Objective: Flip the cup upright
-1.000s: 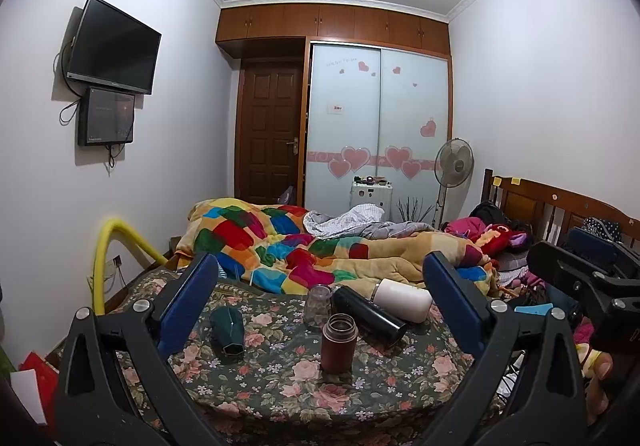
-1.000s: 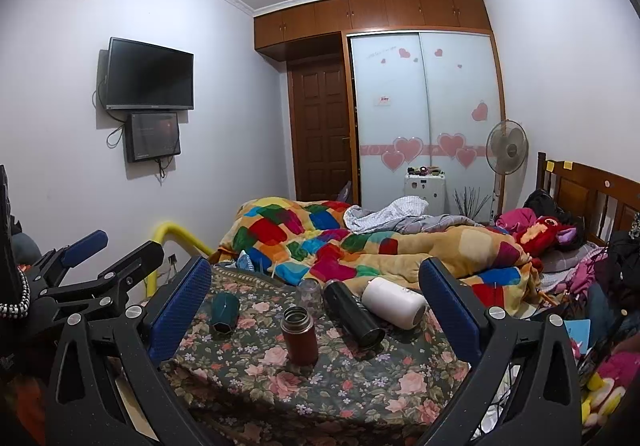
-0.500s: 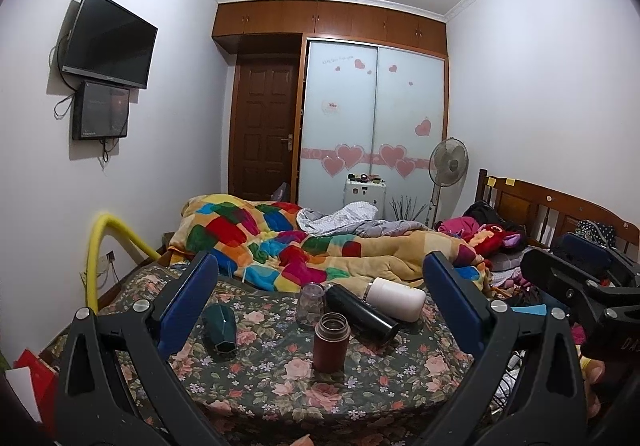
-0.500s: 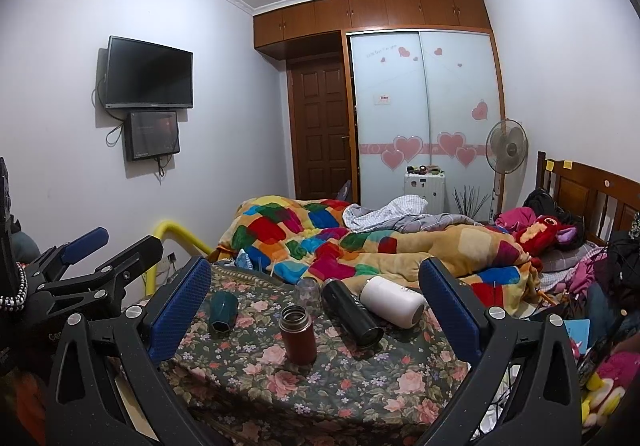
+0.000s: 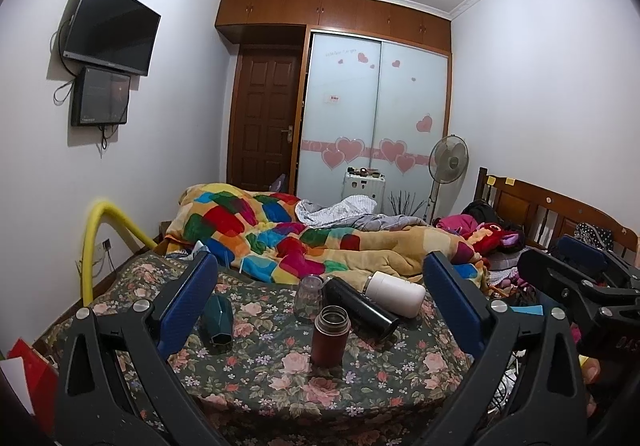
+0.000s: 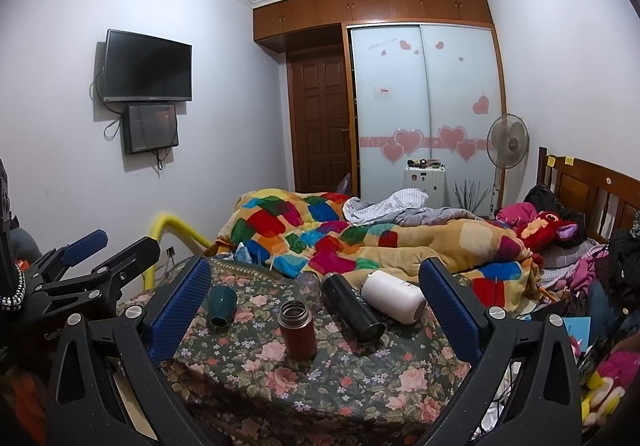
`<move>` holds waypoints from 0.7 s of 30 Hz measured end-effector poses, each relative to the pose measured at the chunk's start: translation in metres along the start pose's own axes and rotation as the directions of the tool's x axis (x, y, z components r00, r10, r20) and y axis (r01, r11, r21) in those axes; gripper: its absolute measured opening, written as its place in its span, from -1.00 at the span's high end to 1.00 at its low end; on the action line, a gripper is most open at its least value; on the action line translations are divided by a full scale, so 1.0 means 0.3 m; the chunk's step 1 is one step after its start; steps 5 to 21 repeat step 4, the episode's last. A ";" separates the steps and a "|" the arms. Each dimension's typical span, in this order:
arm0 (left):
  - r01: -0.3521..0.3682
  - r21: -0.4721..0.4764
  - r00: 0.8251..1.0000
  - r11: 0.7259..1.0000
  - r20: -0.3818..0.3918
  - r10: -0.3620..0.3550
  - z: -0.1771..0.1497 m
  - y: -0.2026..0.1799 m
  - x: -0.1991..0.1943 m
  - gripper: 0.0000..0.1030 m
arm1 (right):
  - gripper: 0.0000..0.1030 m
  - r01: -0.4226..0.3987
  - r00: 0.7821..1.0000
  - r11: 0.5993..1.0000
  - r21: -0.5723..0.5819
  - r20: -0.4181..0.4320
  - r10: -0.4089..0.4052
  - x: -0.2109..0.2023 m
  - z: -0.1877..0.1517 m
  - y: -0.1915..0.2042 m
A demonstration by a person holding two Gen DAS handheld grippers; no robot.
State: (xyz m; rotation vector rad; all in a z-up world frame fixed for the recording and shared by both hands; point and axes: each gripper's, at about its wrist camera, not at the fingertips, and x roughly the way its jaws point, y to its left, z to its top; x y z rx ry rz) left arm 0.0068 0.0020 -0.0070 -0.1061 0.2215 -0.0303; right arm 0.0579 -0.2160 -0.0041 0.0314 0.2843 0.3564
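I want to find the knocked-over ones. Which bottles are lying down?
The black bottle and the white bottle lie on their sides. The brown-red bottle stands upright, mouth open.

— What sort of place is this?

— A lived-in home bedroom. A bed with a dark wooden slatted headboard point(image 6: 588, 185) is heaped with a patchwork quilt of bright coloured squares point(image 6: 320, 230) and a red plush toy point(image 6: 548, 226).

— Anything beyond the bed?

— A built-in wardrobe with frosted sliding doors decorated with pink heart stickers point(image 6: 424, 97), a brown panelled wooden door point(image 6: 320, 121), a black flat-screen television mounted on the white wall point(image 6: 148, 65), and a pedestal electric fan point(image 6: 506, 141). A table covered in a dark floral cloth point(image 6: 340, 374) stands right against the bed.
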 end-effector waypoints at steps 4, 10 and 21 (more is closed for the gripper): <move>-0.001 -0.016 1.000 1.000 -0.009 0.001 -0.014 0.034 0.013 -1.00 | -1.00 0.001 1.000 1.000 -0.014 -0.013 -0.001 0.026 0.010 0.023; -0.001 -0.016 1.000 1.000 -0.009 0.001 -0.014 0.034 0.013 -1.00 | -1.00 0.001 1.000 1.000 -0.014 -0.013 -0.001 0.026 0.010 0.023; -0.001 -0.016 1.000 1.000 -0.009 0.001 -0.014 0.034 0.013 -1.00 | -1.00 0.001 1.000 1.000 -0.014 -0.013 -0.001 0.026 0.010 0.023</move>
